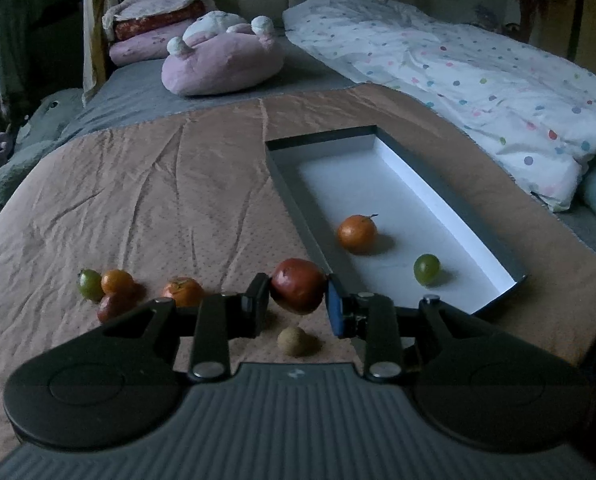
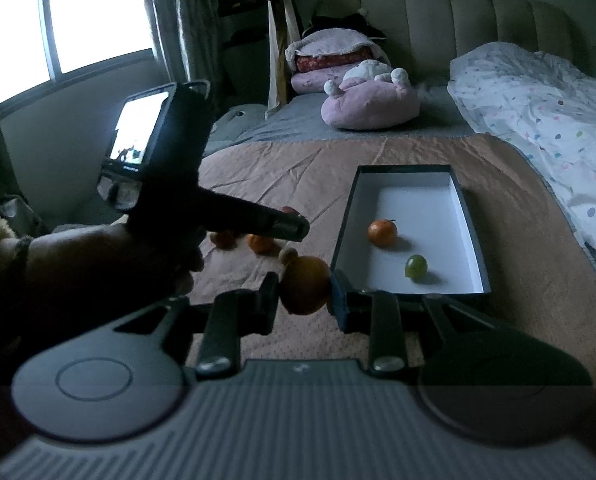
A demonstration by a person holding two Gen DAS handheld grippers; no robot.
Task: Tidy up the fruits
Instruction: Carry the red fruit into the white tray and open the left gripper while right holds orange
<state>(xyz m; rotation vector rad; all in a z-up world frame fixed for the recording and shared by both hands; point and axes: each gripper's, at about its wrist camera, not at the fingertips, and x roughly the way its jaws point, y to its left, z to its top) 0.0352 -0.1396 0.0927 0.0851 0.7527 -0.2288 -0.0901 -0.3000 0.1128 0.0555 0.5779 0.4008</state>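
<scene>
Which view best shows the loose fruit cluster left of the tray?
The left wrist view: the fruit cluster lies unobstructed on the orange blanket. In the right wrist view the person's left hand and its gripper hide most of it; two orange pieces peek out.

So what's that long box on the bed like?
The box is a long, shallow, open tray, dark outside and white inside, probably cardboard. It lies flat on the peach blanket. Inside sit an orange and a green fruit, apart from each other, near the close end.
</scene>
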